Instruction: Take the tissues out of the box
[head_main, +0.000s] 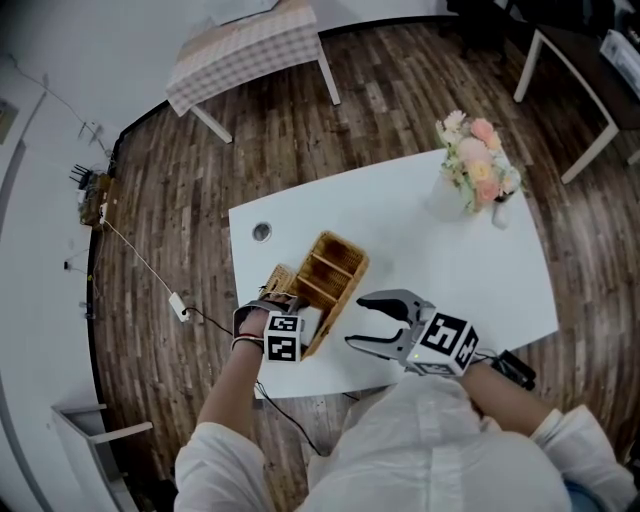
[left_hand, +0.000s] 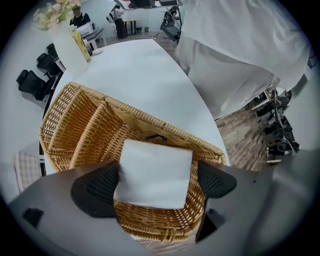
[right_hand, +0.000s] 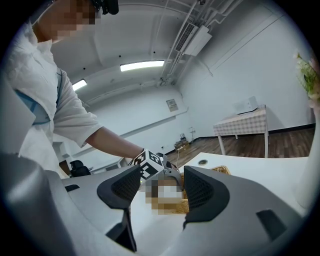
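Observation:
A wicker box (head_main: 335, 265) with several compartments lies on the white table (head_main: 450, 270). In the left gripper view a folded white tissue (left_hand: 155, 172) stands in the box's nearest compartment (left_hand: 85, 125). My left gripper (head_main: 288, 312) straddles that end of the box. It (left_hand: 155, 182) is open; the tissue lies between the jaws, and the right pad (left_hand: 216, 180) stays outside the wicker wall, clear of it. My right gripper (head_main: 357, 321) hovers just right of the box, open and empty (right_hand: 160, 187), pointing at the left gripper and the box (right_hand: 220, 171).
A vase of flowers (head_main: 478, 170) stands at the table's far right corner. A round cable hole (head_main: 261, 232) sits near the far left corner. A small table with a checked cloth (head_main: 250, 45) stands beyond on the wooden floor.

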